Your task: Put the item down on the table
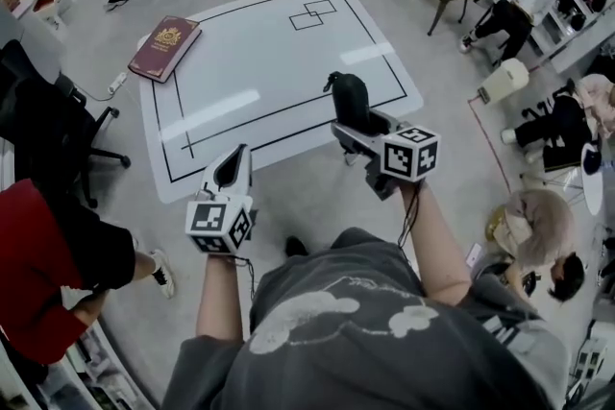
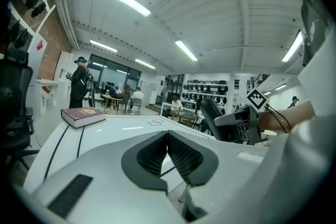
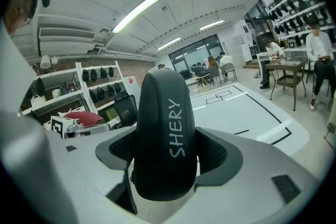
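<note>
A dark oblong case (image 3: 164, 134) lettered SHERY is pinched between the jaws of the right gripper (image 1: 356, 125), its rounded end standing out past the jaw tips. It is held off the white table (image 1: 279, 72), which lies ahead of those jaws. The left gripper (image 2: 168, 136) is seen with its jaws pressed together and nothing between them. Ahead and to their left, a maroon book (image 2: 83, 115) lies on the table.

Head view steeply down, gripper views near-level, all share table (image 1: 269, 72)
</note>
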The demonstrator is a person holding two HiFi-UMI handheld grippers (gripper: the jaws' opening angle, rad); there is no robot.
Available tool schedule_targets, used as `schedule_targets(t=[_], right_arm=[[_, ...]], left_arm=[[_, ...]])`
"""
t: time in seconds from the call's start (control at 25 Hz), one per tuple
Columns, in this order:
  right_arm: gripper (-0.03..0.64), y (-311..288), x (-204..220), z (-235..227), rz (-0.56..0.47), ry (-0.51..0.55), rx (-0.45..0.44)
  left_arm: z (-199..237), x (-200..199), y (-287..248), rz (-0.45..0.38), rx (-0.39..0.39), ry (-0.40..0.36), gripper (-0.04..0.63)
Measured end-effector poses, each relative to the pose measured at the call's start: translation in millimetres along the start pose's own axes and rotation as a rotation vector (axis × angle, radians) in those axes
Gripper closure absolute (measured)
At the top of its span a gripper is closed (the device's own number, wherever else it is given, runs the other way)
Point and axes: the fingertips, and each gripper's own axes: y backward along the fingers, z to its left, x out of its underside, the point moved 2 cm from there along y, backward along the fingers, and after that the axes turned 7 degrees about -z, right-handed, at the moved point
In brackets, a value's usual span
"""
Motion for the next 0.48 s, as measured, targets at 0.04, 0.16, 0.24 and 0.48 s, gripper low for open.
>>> schedule_targets(t=[0.04,0.16,0.24,0.48], right_arm=[[0.287,-5,-1,-1,0.003,0.001,0.001],[0.287,-18,-4,-8,0.012,0.002,0.005],[0.287,-27,-10,-14,0.009,0.003,0.005],[0.287,-64,-27,-51,0.018,0.02,0.011]], left_arm=[[5,1,-2,0.001,0.0,0.004,0.592],[17,2,-7,0.007,-0.006,0.009,0.592],[23,2,-12,0.009,-0.011,0.009,0.592],[48,-1,-37,0.009,-0.058,0.002,0.592]])
